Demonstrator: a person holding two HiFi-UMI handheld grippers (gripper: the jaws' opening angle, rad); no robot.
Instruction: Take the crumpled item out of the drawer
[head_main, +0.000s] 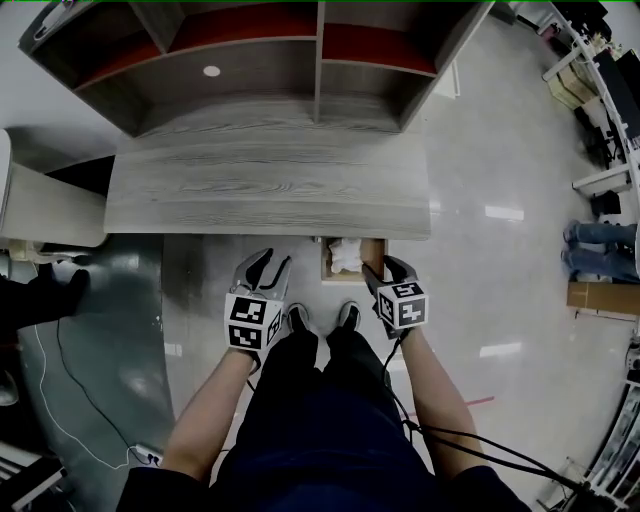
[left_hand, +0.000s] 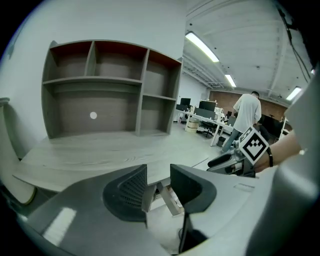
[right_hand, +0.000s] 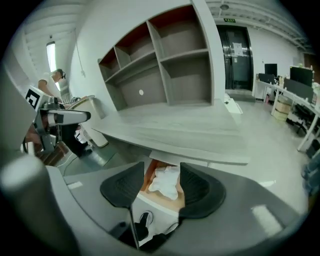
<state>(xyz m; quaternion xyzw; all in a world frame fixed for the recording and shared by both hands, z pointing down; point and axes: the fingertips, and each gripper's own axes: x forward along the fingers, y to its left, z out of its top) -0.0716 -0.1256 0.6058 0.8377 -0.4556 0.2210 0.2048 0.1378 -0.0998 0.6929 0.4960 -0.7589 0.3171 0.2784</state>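
The person's legs (head_main: 300, 400) fill the near foreground, with a tool in each hand just ahead of them. Beyond them runs the desk (head_main: 270, 185), with a shelf unit (head_main: 240, 80) standing on its far half. Under the desk's front edge, right of centre, the drawer (head_main: 376, 252) stands pulled out. The white crumpled item (head_main: 346, 255) lies inside it, untouched. The right tool (head_main: 385, 270) hovers at the drawer's right front corner, released. Its jaws are apart and lined up on the item, which shows beyond the gap but is not yet between the pads. The left tool (head_main: 270, 265) hangs left of the drawer over the floor (head_main: 500, 170), also released and empty.

The step in hand looks like the approach to the grasp. Next, the right tool would need to drop into the drawer, straddle the item and clench. The desk edge overhangs the drawer's back and the drawer walls sit close on both sides, so entry is likely from above and in front. The lift-out has open room toward the person.
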